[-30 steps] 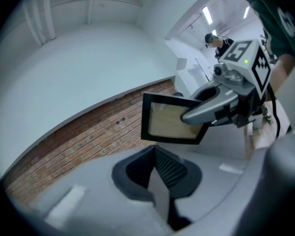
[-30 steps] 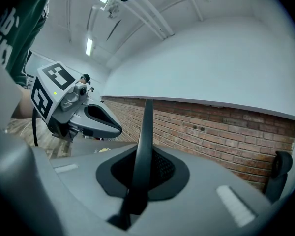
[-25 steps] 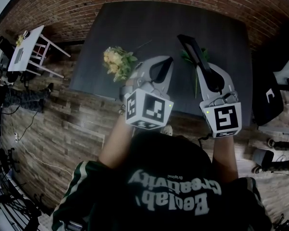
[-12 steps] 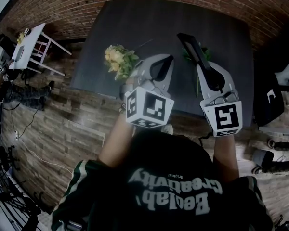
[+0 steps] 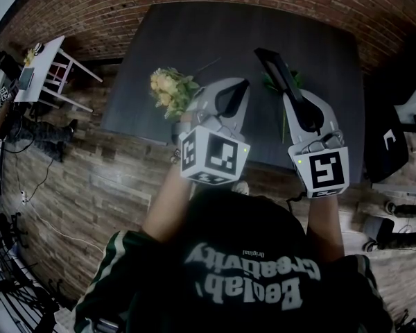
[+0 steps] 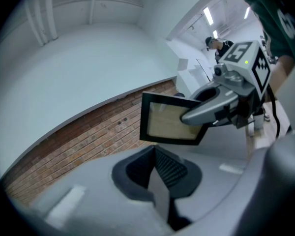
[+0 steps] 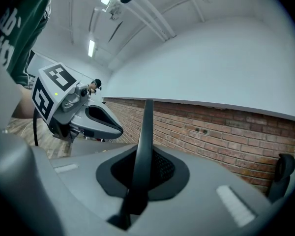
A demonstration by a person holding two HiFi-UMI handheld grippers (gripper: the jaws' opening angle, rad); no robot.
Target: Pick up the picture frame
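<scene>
Flowers [image 5: 168,89] on table [image 5: 194,40], left of picture frame [image 5: 276,71].

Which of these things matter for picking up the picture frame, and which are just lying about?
Part of the job:
- picture frame
- right gripper, fingers shut on the frame's edge

Just lying about:
- yellow flowers and green leafy stem on the dark table
- white side table
- left gripper, holding nothing
</scene>
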